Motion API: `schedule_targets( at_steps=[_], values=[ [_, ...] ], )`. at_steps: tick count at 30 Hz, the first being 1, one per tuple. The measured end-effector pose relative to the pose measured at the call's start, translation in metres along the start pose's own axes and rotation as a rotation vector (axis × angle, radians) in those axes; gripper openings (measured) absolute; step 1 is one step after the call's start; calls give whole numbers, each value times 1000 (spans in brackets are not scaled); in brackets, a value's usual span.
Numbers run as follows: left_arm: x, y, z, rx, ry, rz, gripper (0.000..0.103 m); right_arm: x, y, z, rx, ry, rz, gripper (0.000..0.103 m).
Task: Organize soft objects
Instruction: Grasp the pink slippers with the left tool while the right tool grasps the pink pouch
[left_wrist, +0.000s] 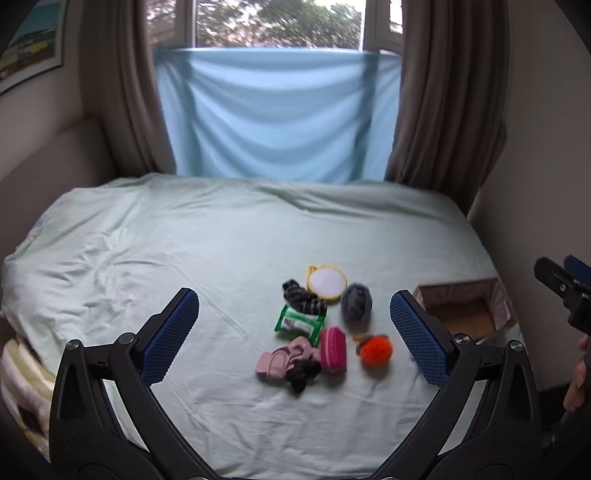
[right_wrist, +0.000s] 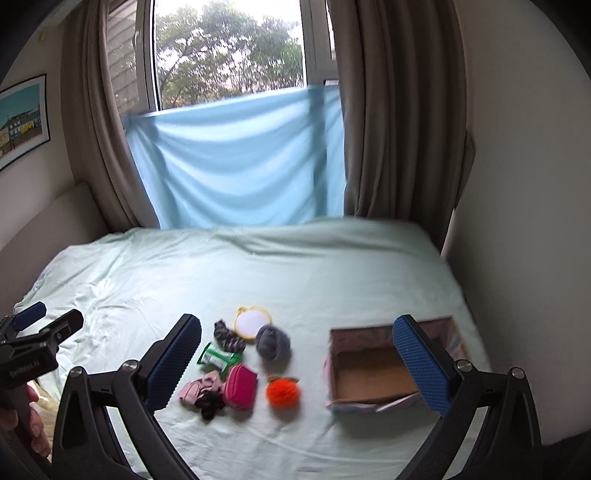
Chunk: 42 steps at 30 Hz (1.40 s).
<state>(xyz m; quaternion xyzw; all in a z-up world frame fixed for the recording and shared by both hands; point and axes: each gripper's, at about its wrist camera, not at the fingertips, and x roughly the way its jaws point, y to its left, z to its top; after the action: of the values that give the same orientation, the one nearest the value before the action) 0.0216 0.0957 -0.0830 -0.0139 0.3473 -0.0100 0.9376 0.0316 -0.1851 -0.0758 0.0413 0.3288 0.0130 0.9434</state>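
A cluster of soft items lies on the pale green bed sheet (left_wrist: 147, 240): an orange pompom (left_wrist: 376, 350), a magenta pouch (left_wrist: 333, 350), a pink cloth (left_wrist: 280, 360) with a black scrunchie (left_wrist: 304, 373), a green packet (left_wrist: 300, 323), a striped dark sock (left_wrist: 303, 297), a grey yarn ball (left_wrist: 356, 302) and a round yellow-rimmed pad (left_wrist: 327, 282). An open cardboard box (right_wrist: 373, 373) sits to their right. My left gripper (left_wrist: 295, 332) is open and empty above the cluster. My right gripper (right_wrist: 295, 365) is open and empty, between cluster and box.
The bed meets a window with brown curtains (left_wrist: 443, 110) and a light blue cloth (left_wrist: 277, 110). A wall runs along the right side (right_wrist: 517, 221). A headboard (left_wrist: 55, 147) stands at left. Striped bedding (left_wrist: 22, 387) hangs at the left edge.
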Motion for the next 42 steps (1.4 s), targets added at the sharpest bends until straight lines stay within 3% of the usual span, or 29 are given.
schedule_targets(
  at_steps=[7,14,17,24,29,34,39,41,42],
  values=[
    [77,35,-46,111,115,-110,102,68,44,-42,50,88,-28,103],
    [180,66,-91,126,214,-192,102,146,79,-94,75,174,-18,103],
    [221,70,-109,147,229,-238,101,181,88,-114,75,213,11,94],
    [311,59,-144,249,308,-369,91,260,96,-157,85,302,42,91],
    [350,49,-159,299,343,-443,86,303,95,-178,111,359,67,85],
    [382,37,-173,322,420,-525,69,334,90,-195,150,414,118,78],
    [393,25,-186,369,462,-594,67,353,72,-206,243,441,176,76],
    [389,19,-189,400,470,-604,59,359,69,-211,282,452,207,74],
    [387,14,-191,422,476,-603,49,362,68,-215,310,461,246,68]
  ],
)
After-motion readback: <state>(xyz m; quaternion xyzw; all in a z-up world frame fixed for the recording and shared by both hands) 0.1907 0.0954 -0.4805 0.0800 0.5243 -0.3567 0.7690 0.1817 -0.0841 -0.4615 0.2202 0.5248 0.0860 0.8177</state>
